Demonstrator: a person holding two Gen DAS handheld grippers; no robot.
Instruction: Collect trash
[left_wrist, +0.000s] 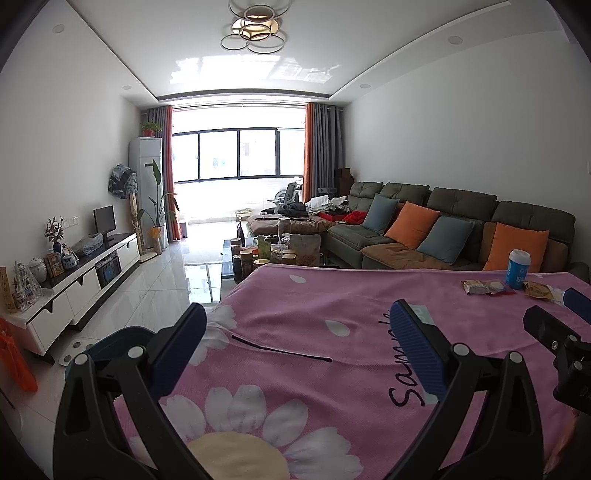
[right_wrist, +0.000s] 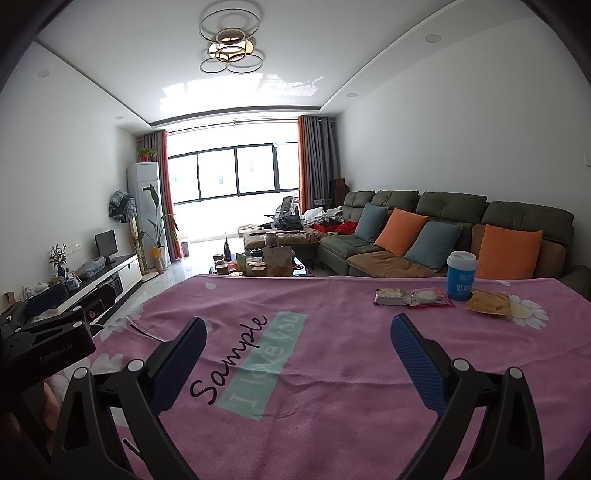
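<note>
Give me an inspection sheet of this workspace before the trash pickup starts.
Surface: pink floral cloth covers the table.
Job's things: three snack wrappers and a blue cup lie at the far right.
Clutter: nothing seen elsewhere on the cloth.
Grippers: left gripper and right gripper are open, holding nothing, short of the trash.
Cables: nothing seen.
Surroundings: green sofa with cushions, crowded coffee table, TV cabinet, window.

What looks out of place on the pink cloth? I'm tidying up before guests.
Three snack wrappers lie loose at the far right of the pink cloth, around an upright blue cup. Nothing is spilled or tipped. Both claws are open and empty.
</note>
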